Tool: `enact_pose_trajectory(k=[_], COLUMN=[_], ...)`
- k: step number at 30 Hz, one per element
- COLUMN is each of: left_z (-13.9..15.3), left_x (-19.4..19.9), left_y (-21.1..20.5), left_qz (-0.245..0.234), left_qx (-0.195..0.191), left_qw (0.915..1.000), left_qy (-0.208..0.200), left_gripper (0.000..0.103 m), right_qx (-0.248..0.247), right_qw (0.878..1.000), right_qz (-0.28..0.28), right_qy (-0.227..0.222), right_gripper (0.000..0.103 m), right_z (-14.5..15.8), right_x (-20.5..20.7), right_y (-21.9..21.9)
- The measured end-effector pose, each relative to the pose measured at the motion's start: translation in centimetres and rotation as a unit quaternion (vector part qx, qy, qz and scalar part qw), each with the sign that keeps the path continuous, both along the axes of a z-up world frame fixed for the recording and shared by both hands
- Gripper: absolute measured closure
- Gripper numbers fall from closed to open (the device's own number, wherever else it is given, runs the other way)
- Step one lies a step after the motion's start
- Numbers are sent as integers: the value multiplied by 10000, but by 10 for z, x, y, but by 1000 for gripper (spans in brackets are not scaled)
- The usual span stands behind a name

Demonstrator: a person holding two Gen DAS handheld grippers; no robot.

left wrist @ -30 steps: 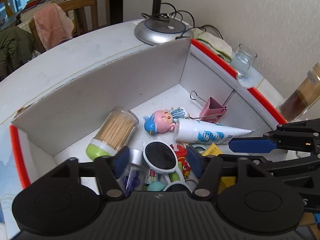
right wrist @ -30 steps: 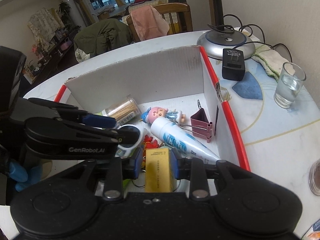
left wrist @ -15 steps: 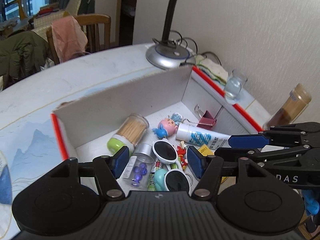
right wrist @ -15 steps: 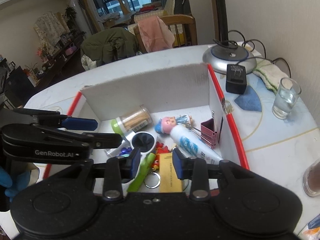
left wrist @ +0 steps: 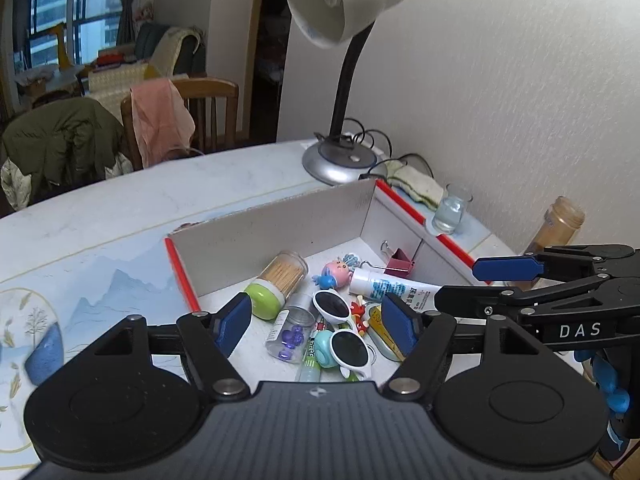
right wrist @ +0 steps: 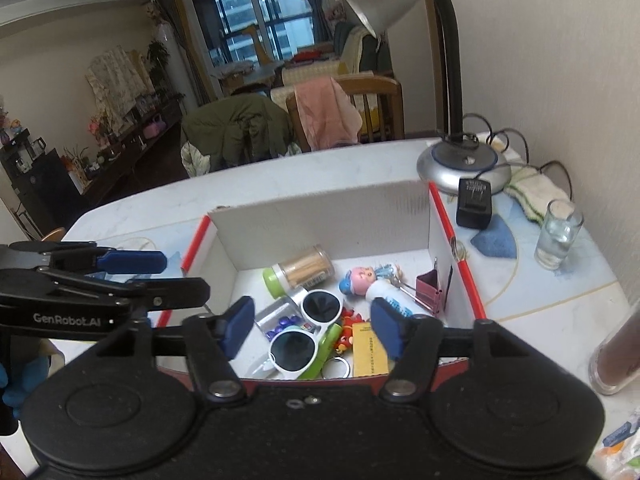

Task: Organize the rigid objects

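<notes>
An open white cardboard box (left wrist: 276,224) with red edges holds several small items: a toothpick jar (left wrist: 280,282) with a green lid, white sunglasses (left wrist: 340,328), a white tube (left wrist: 392,286), a pink doll (left wrist: 336,272), a pink binder clip (left wrist: 398,261) and a yellow packet (right wrist: 370,354). My left gripper (left wrist: 316,326) is open and empty, raised above the box's near side. My right gripper (right wrist: 314,330) is open and empty, also above the box (right wrist: 320,220). The sunglasses (right wrist: 308,328) lie under it.
A desk lamp (left wrist: 340,28) stands behind the box, with a black adapter (right wrist: 474,204) and cloth beside its base. A glass of water (right wrist: 558,234) stands right of the box, a brown jar (left wrist: 556,228) farther right. Chairs with clothes stand beyond the table.
Both grippers have risen and pulled back from the box. The right gripper let go of the yellow packet, which now lies in the box, and opened wide.
</notes>
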State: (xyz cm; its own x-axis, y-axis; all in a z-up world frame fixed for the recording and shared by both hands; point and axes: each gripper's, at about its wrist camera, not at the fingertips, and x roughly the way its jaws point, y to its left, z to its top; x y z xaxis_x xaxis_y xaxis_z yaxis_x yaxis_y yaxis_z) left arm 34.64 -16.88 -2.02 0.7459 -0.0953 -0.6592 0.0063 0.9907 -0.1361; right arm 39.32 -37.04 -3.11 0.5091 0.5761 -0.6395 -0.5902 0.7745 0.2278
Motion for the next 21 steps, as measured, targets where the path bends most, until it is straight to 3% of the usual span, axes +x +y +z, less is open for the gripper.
enact_pose_trajectory(k=[3,5,14,17,21], left_z=[6,9,18,19,19], left_x=[-15,-24,-57,-68,-80], left_y=[0,0,6,8,11], left_qz=[14,25,25,16,68], left_qx=[50,63,-88,-161,-186], left_qw=[9999,9998,9988,9985,9982], left_qy=[-137,-211,-473,-528,-575], left_gripper=[31,20,14,1,0], right_qx=[58,116,395,428,443], right_qw=[9999,9998,9985,9977,9967], right_qz=[-31,-49,-161,-234,-370], right_qy=[-81,-139,-335,-467,-579], right_gripper=[28,22,1,0,0], right_z=[5,9,19,21,25], right_x=[-10,-17,-49,-61,-73], right_y=[-2,-5,-10,-10,-9])
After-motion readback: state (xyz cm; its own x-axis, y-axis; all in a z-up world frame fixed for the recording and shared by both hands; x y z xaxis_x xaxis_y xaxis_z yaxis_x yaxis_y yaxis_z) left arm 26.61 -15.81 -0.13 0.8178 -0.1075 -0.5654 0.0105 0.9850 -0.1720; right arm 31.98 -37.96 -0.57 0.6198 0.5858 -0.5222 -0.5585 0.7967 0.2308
